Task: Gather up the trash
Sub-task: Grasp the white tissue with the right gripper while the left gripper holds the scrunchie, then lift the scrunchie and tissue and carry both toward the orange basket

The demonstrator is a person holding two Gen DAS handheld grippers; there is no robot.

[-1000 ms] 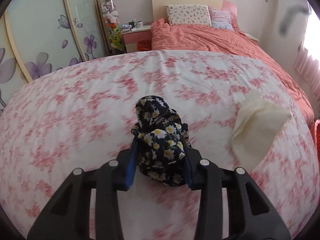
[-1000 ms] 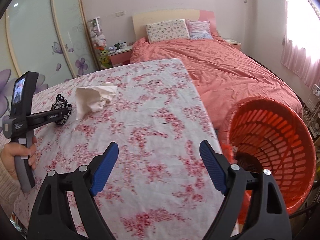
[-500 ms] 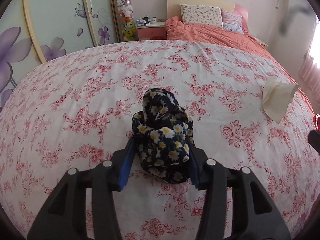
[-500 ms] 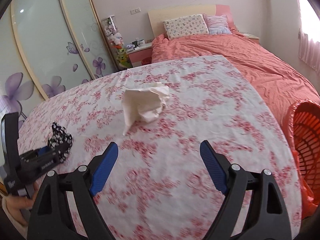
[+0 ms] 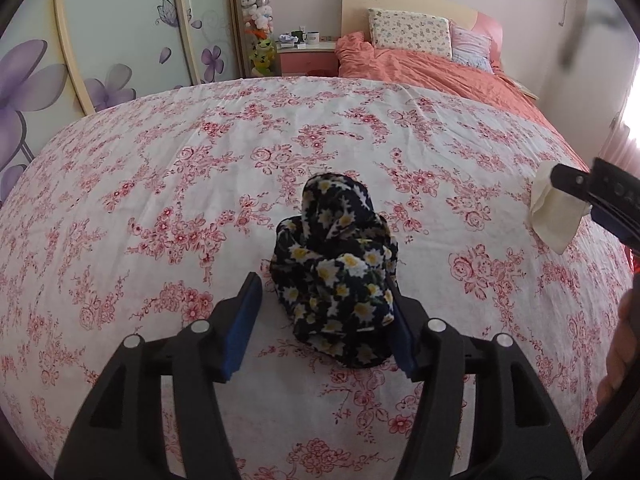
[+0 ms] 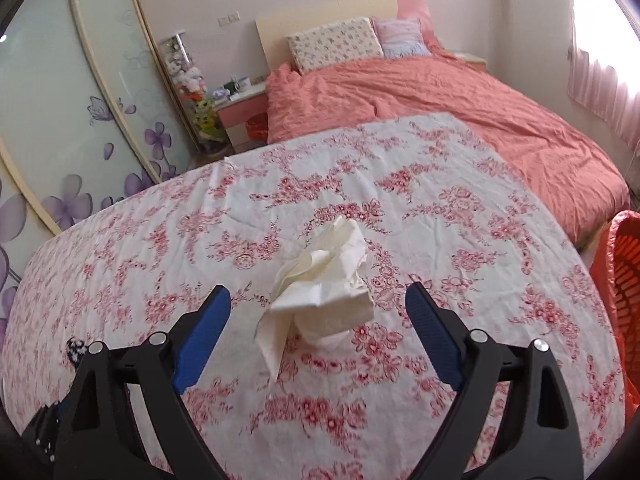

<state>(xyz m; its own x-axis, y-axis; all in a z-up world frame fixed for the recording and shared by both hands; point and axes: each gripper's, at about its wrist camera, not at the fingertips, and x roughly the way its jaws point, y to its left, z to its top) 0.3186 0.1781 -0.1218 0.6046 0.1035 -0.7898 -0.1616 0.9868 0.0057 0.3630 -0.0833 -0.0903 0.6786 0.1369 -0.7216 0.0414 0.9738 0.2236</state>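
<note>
Rose-printed white cloth (image 5: 168, 184) covers the surface; behind stands a coral-quilted bed (image 5: 432, 68). From the left wrist, the left gripper (image 5: 326, 322) has just been opening, a crumpled black daisy-print fabric (image 5: 336, 268) loose between its jaws.

From the right wrist, the right gripper (image 6: 318, 318) gapes around a crumpled cream tissue (image 6: 324, 284), untouched; an orange mesh basket (image 6: 626, 272) sits right.

Both wrist views angled down, close over the floral tablecloth (image 5: 200, 152), shared, bed (image 6: 460, 96) beyond
</note>
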